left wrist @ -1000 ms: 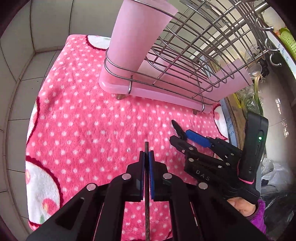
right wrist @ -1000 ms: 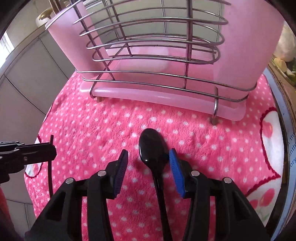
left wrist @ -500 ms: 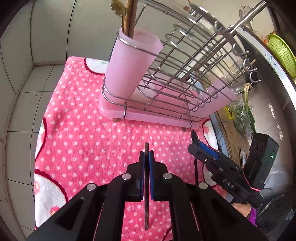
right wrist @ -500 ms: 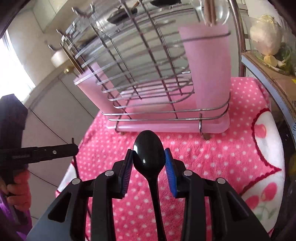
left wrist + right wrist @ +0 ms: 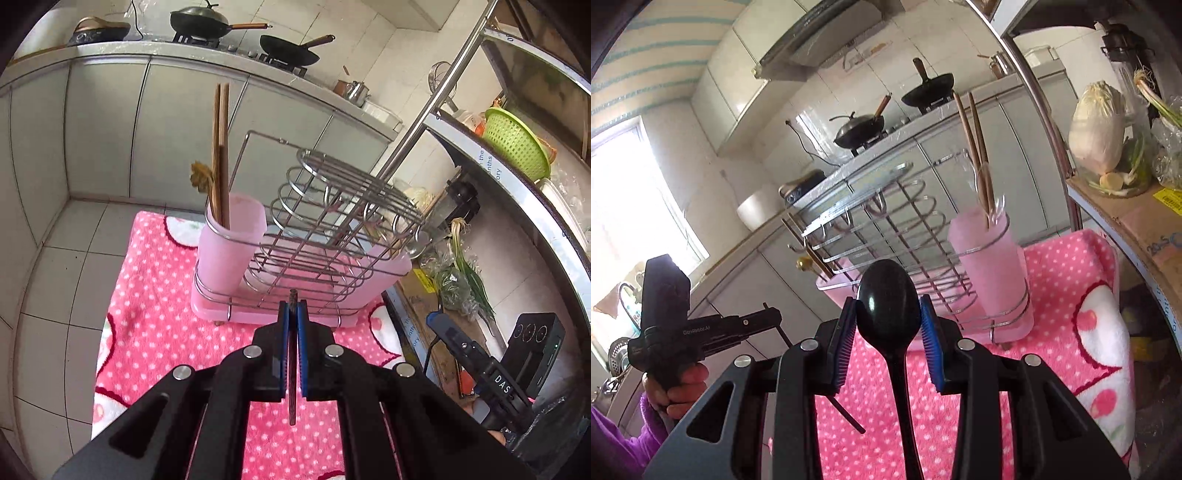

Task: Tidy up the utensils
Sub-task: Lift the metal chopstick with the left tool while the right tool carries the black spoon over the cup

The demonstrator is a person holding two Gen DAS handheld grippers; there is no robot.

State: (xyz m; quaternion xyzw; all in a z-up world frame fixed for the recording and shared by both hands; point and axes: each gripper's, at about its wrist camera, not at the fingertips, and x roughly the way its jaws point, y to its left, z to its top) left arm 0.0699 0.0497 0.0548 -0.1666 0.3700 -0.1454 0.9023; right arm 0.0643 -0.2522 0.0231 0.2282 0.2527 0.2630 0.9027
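My left gripper is shut on a thin dark chopstick, held above the pink dotted cloth. My right gripper is shut on a black spoon, bowl up between the blue pads. A wire rack with a pink cup stands ahead; the cup holds wooden chopsticks. The rack and cup also show in the right wrist view. The left gripper appears there at left, the right gripper at right in the left view.
The rack sits on a pink tray. Grey cabinets carry a stove with woks. A shelf at right holds a green basket, greens, a cabbage and a cardboard box.
Both grippers have risen well above the cloth with their utensils. The right gripper closed on the black spoon and lifted it. The rack now looks lower and farther.
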